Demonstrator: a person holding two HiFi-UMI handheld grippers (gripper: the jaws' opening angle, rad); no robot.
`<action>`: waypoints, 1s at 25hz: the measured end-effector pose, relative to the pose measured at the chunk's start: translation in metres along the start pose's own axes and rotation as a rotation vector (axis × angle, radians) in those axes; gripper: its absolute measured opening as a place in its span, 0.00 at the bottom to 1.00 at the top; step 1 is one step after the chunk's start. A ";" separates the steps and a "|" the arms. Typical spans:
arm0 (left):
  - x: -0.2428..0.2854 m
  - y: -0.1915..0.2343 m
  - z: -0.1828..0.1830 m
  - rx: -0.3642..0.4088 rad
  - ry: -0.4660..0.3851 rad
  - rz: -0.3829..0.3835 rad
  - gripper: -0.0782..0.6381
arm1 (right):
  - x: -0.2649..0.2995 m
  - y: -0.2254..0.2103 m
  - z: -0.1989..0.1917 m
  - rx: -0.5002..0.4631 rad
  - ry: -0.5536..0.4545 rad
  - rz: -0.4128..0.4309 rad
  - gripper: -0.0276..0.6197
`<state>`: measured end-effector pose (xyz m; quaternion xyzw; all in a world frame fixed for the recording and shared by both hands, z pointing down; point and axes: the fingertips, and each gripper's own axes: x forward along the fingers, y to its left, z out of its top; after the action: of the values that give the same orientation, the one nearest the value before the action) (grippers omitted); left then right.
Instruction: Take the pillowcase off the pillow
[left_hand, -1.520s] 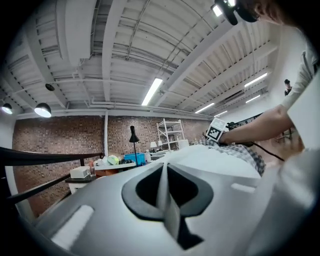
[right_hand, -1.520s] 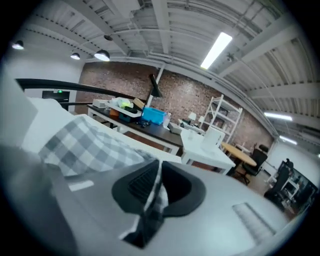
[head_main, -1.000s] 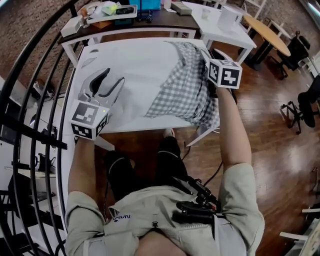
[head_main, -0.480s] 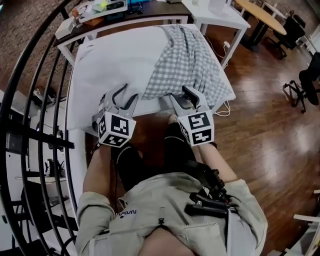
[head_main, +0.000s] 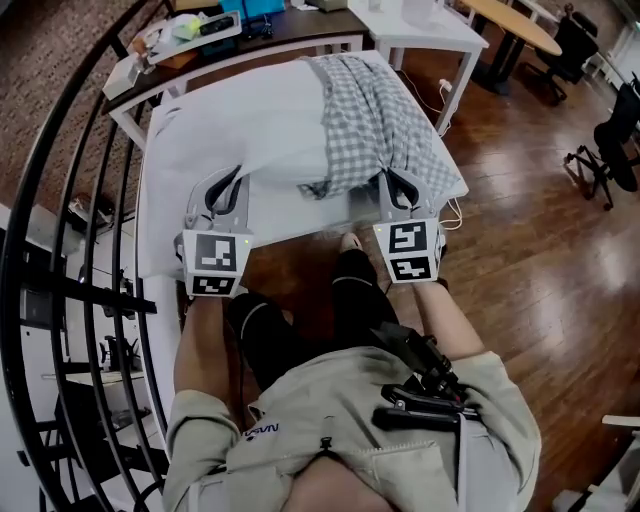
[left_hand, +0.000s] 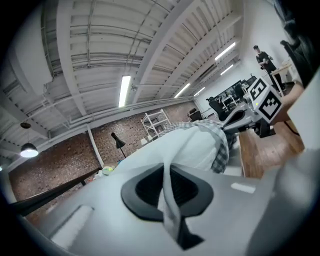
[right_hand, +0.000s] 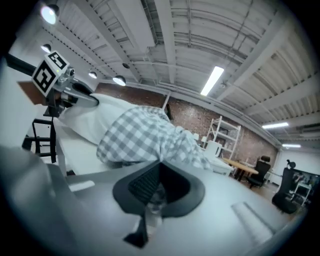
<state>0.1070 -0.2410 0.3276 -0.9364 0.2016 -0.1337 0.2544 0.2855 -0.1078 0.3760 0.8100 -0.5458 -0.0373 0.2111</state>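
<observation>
Both grippers have come nearer, jaws just closing: left gripper (head_main: 232, 178) pinches the one white pillow (head_main: 250, 112), right gripper (head_main: 392, 182) pinches the one checked pillowcase (head_main: 372, 110)

The soft fabric pillowcase (head_main: 375, 125) is checked in grey and white; the plump pillow (head_main: 250, 120) and the flat table (head_main: 165, 240) are plain white. The plastic left gripper (head_main: 228, 180) and right gripper (head_main: 398, 182) are grey, each with black-and-white square markers. The wooden plank floor (head_main: 530, 230) is reddish-brown.
</observation>
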 end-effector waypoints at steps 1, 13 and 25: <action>-0.002 0.006 0.002 -0.018 -0.010 0.003 0.13 | -0.001 -0.013 -0.004 -0.015 0.010 -0.026 0.05; -0.030 0.029 -0.048 -0.164 0.035 0.012 0.13 | 0.033 -0.122 -0.115 -0.018 0.270 -0.152 0.05; -0.100 -0.011 0.075 -0.185 -0.259 -0.123 0.33 | -0.031 -0.129 -0.016 0.176 -0.090 -0.068 0.16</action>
<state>0.0487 -0.1561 0.2562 -0.9758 0.1207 -0.0080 0.1822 0.3896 -0.0350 0.3361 0.8410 -0.5282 -0.0328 0.1128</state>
